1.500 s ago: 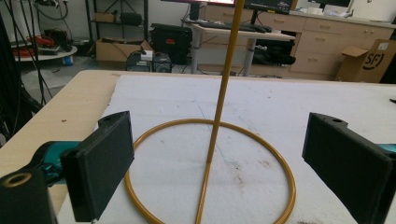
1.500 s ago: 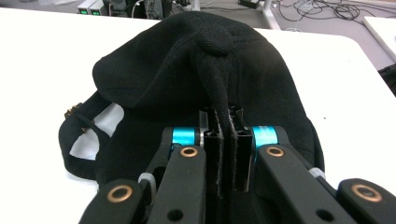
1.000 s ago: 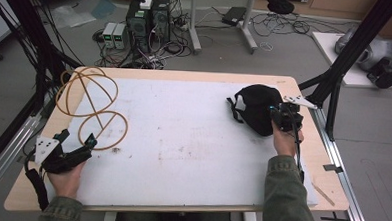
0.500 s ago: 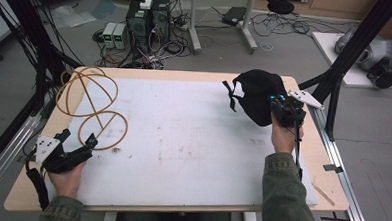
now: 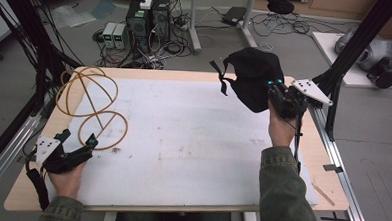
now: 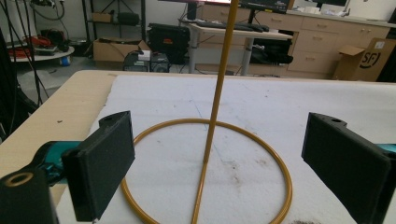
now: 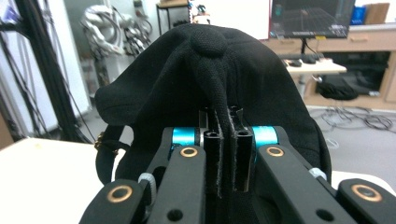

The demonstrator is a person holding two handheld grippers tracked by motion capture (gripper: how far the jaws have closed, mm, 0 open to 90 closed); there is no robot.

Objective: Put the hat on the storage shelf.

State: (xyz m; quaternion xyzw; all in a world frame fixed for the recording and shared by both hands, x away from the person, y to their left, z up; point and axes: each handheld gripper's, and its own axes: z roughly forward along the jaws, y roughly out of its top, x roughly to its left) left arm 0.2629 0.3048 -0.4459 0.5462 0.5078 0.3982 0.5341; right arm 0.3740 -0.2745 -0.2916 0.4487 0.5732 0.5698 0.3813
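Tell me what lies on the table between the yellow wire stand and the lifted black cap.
Nothing: the high view shows bare white mat between the yellow wire stand and the black cap.

Yellow wire stand on white mat

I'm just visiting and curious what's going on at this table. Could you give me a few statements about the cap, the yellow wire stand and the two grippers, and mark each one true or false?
1. The right gripper is shut on the black cap. True.
2. The cap lies flat on the table. False: it hangs in the air above the table's far right part.
3. The left gripper is clamped on the yellow wire stand. False: its jaws stand open, with the stand's ring and rod between them, untouched.
4. The stand is on the left side of the table. True.
5. The cap is bright red. False: it is black.
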